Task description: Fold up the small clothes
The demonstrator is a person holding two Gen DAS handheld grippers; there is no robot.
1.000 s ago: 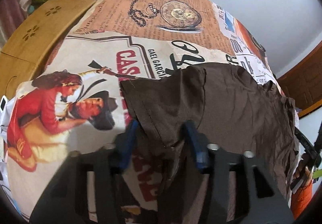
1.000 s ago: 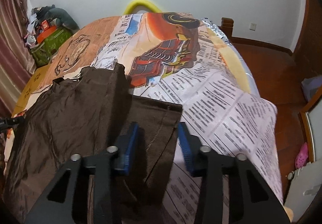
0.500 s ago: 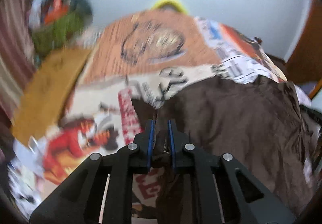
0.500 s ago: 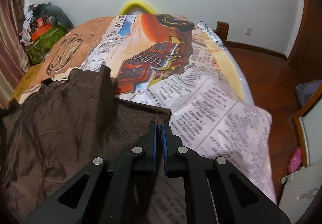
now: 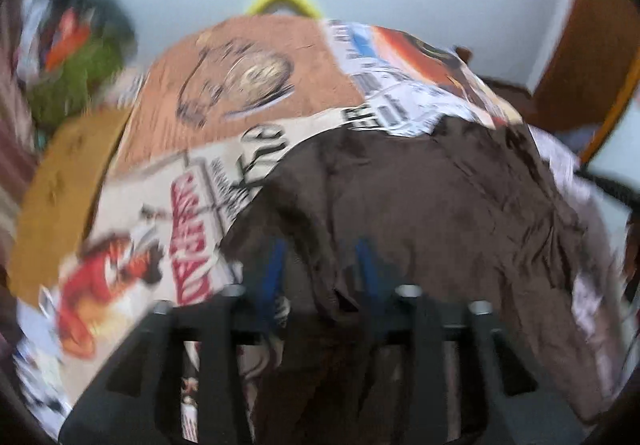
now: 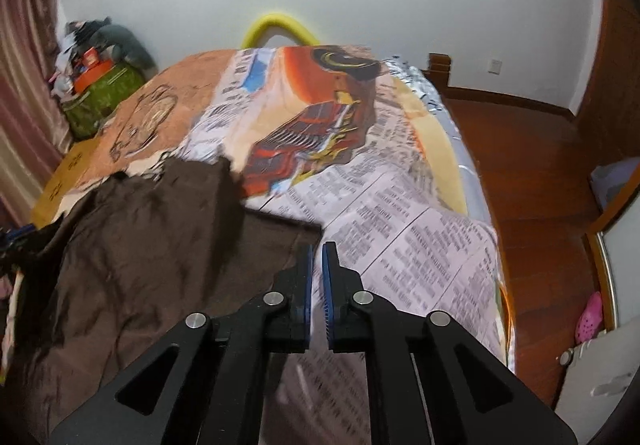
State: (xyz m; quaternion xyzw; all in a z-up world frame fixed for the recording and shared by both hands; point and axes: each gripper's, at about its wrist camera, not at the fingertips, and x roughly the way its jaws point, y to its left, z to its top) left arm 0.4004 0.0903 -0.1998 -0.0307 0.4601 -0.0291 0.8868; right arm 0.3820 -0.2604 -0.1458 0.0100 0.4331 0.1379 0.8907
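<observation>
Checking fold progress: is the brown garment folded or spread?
Mostly spread: the brown garment lies wrinkled across the bed, no finished fold visible.

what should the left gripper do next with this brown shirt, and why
Probably close the left gripper on the brown shirt: its jaws have just been opening and stand apart, a fabric ridge lies between the pads unpinched, and the shirt lies unfolded on the printed bedspread.

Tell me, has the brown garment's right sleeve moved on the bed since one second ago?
Yes. The sleeve now ends nearer the right gripper, further from the red car print than before.
</observation>
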